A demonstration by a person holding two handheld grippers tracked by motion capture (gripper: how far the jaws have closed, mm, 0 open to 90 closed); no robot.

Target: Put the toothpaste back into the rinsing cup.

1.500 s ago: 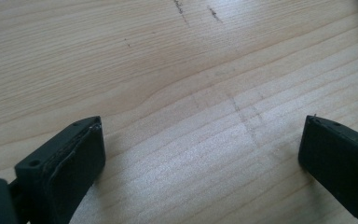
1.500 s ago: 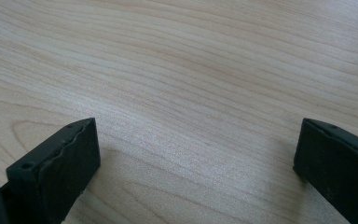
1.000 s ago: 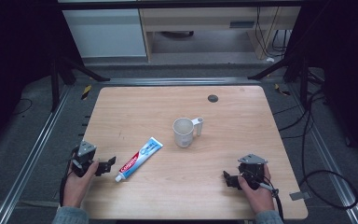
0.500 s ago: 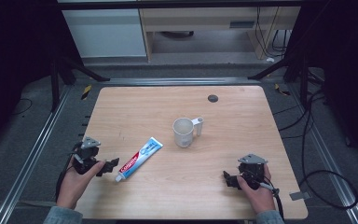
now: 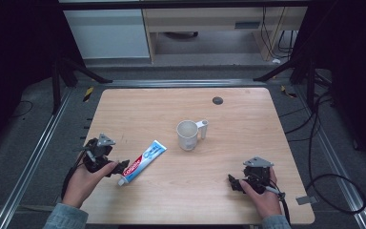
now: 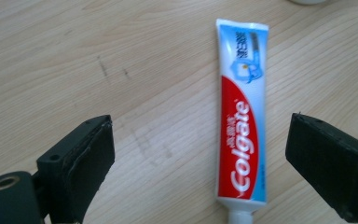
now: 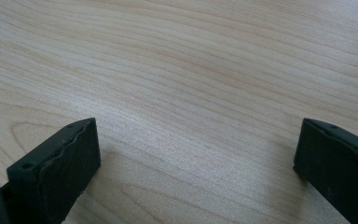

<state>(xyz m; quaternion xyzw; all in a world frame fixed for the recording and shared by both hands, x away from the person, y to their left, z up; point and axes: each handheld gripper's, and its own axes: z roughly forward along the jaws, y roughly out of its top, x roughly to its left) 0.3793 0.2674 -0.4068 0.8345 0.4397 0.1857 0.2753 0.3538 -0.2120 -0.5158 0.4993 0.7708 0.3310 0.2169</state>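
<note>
Wooden table (image 5: 248,119): pale grain, rounded corners, a small dark round spot (image 5: 218,100) near its far edge at about 12 o'clock; what that spot is I cannot make out
Toothpaste tube (image 5: 141,161): lies flat on the wood toward 8 o'clock from the table's middle, red and blue with a white cap (image 5: 121,182) at the near end; in the left gripper view the tube (image 6: 240,116) runs lengthwise up the picture and the cap (image 6: 240,217) is cut off by the bottom edge
Left gripper (image 5: 119,168): held in the person's left hand (image 5: 83,180) at the table's 8 o'clock edge, jaws spread wide on either side of the tube's cap end; in its own view (image 6: 200,163) the tube sits nearer the right-hand jaw, with bare wood between it and each jaw, so nothing is gripped
Right gripper (image 5: 233,183): in the right hand (image 5: 263,195) near 5 o'clock, low over the table; from above its jaws are too small and dark to read, but its own view (image 7: 198,158) shows them wide apart with only bare wood grain between
Mug (image 5: 188,135): white, upright, just past the table's middle, handle toward 3 o'clock; its inside is too shaded to see into
Sleeves: cut off by the bottom edge of the high view
Surroundings: dark floor, metal rails and cables, mostly lost in shadow
</note>
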